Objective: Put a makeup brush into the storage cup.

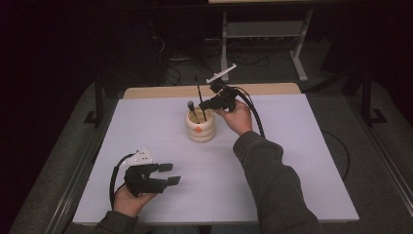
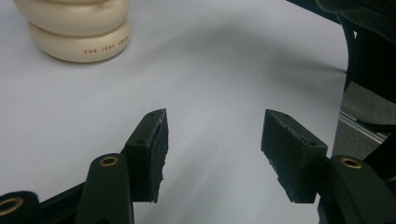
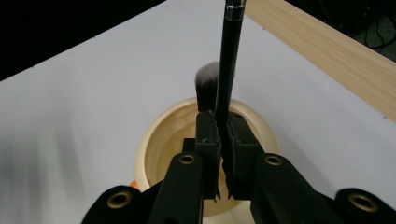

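Observation:
A cream ribbed cup (image 1: 200,127) stands mid-table, toward the far side. My right gripper (image 1: 202,104) hovers just above its mouth, shut on a slim black brush handle (image 1: 198,90) that stands almost upright with its lower end down in the cup. In the right gripper view the pads (image 3: 208,135) pinch that handle (image 3: 229,60) over the cup's rim (image 3: 154,140). A second brush with a grey-tipped head (image 3: 207,86) stands in the cup behind it. My left gripper (image 1: 171,173) rests near the front left of the table, open, nothing between its jaws (image 2: 212,140). The cup (image 2: 79,32) lies ahead of it.
The white tabletop (image 1: 292,161) has a wooden strip (image 1: 165,91) along its far edge. Beyond it stands a metal frame (image 1: 263,29) with cables on the floor. The person's right sleeve (image 1: 272,180) crosses the front right of the table.

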